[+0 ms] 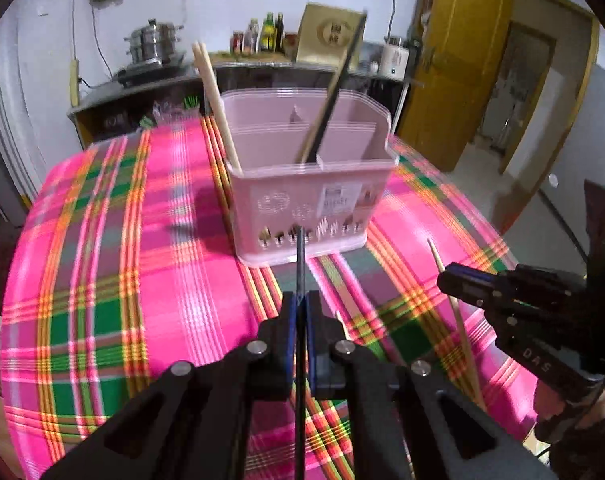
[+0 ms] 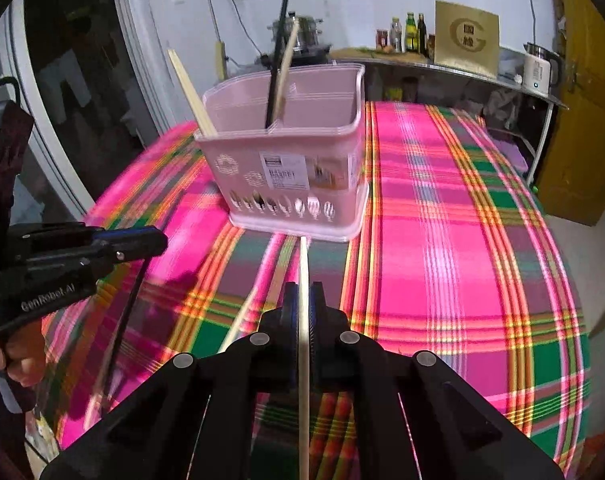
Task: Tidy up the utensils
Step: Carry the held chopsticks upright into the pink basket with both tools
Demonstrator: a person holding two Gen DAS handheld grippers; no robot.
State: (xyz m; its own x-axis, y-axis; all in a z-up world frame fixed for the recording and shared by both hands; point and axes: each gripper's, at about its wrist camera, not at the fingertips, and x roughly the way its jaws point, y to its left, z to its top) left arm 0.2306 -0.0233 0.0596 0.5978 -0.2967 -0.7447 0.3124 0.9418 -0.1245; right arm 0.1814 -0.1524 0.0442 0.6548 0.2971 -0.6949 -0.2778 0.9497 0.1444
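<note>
Two level grippers, left gripper [image 1: 301, 300] pinching black chopstick [image 1: 300, 256], right gripper [image 2: 303, 292] pale chopstick [image 2: 303, 264].

Each tool [image 1: 301, 304] is matte black with blue finger pads [image 2: 289, 308], silver screws and white lettering

"GenRobot.AI" on left claw [image 2: 158, 242]

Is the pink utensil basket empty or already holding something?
Holding something: the pink basket has a black chopstick and wooden chopsticks standing inside.
</note>
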